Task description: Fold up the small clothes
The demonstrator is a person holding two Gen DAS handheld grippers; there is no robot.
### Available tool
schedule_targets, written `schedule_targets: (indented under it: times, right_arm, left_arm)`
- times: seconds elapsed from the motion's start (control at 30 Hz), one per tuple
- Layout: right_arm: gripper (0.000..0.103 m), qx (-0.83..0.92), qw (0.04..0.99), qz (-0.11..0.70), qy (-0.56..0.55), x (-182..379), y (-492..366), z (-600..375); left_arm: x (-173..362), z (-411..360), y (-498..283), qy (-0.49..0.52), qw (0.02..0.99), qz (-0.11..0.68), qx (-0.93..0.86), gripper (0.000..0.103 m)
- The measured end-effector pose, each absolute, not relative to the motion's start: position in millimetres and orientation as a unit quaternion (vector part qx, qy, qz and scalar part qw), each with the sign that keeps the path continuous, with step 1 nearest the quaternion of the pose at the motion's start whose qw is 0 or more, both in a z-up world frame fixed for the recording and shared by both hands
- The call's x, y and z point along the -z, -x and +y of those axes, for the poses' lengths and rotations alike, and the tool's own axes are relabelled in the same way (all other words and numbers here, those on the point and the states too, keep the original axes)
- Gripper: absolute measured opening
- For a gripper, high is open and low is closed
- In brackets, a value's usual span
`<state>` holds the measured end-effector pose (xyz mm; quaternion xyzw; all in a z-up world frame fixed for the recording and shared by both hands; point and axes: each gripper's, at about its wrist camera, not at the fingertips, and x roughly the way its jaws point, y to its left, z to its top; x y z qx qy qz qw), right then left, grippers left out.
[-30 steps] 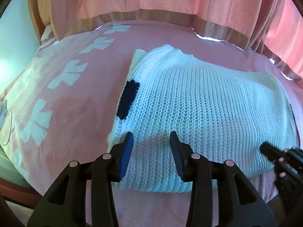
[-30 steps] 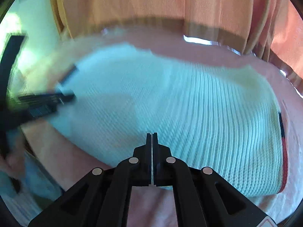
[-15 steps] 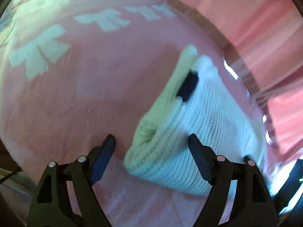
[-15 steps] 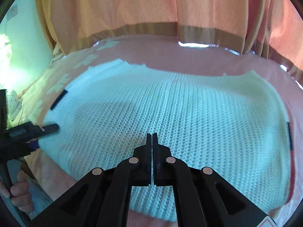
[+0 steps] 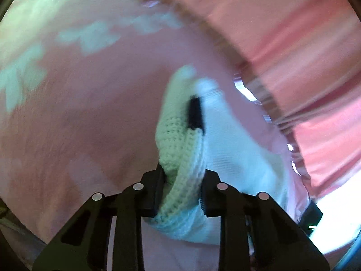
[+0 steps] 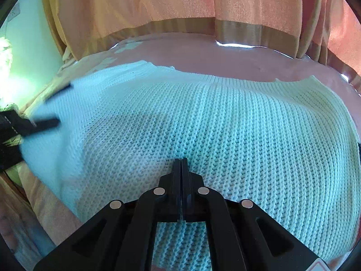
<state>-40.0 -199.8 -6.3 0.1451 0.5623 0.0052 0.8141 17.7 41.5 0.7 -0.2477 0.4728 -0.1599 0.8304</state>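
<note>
A white knitted sweater (image 6: pixel 214 124) with a dark stripe (image 5: pixel 195 113) lies folded on a pink blanket (image 5: pixel 90 113). My left gripper (image 5: pixel 180 194) is shut on the sweater's near left corner (image 5: pixel 180 171), with the knit bunched between its jaws. In the right wrist view the left gripper (image 6: pixel 33 126) shows blurred at the sweater's left edge. My right gripper (image 6: pixel 181 164) is shut and empty, its tips resting over the middle of the sweater.
The pink blanket (image 6: pixel 225 61) has pale leaf shapes (image 5: pixel 90 38) on its left part. Pink and orange curtains (image 6: pixel 180 4) hang close behind the far edge. A pale green wall (image 6: pixel 29 52) stands at the left.
My left gripper has closed on the sweater's corner, which it straddled open half a second ago. My right gripper has moved forward over the sweater and stayed shut.
</note>
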Motion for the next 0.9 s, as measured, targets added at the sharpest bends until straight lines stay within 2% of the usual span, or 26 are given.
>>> schedule_targets:
  times: [0.13, 0.33, 0.53, 0.73, 0.8, 0.83, 0.87, 0.9]
  right_arm:
    - [0.000, -0.019, 0.815, 0.558, -0.155, 6, 44, -206]
    - [0.000, 0.007, 0.824, 0.534, -0.188, -24, 74, -246]
    - [0.008, 0.135, 0.827, 0.507, -0.203, -73, 144, -334]
    - [0.018, 0.186, 0.815, 0.494, -0.239, -75, 177, -385]
    - [0.019, 0.177, 0.812, 0.498, -0.247, -71, 176, -386]
    - [0.026, 0.171, 0.812, 0.499, -0.248, -71, 174, -386]
    - [0.030, 0.163, 0.813, 0.501, -0.249, -70, 173, -383]
    - [0.040, 0.152, 0.814, 0.501, -0.251, -72, 170, -382]
  left_arm:
    - [-58, -5, 2, 0.219, 0.852, 0.422, 0.219, 0.024]
    - [-76, -91, 19, 0.165, 0.851, 0.420, 0.270, 0.024]
    - [-56, -166, 47, 0.098, 0.839, 0.440, 0.305, 0.024]
    - [-2, -217, 70, 0.018, 0.836, 0.464, 0.292, 0.024]
    - [-1, -216, 81, 0.000, 0.851, 0.440, 0.287, 0.030]
    - [-4, -215, 87, -0.007, 0.858, 0.426, 0.287, 0.036]
    - [-8, -211, 93, -0.007, 0.861, 0.417, 0.290, 0.049]
    - [-11, -205, 97, -0.004, 0.862, 0.413, 0.293, 0.058]
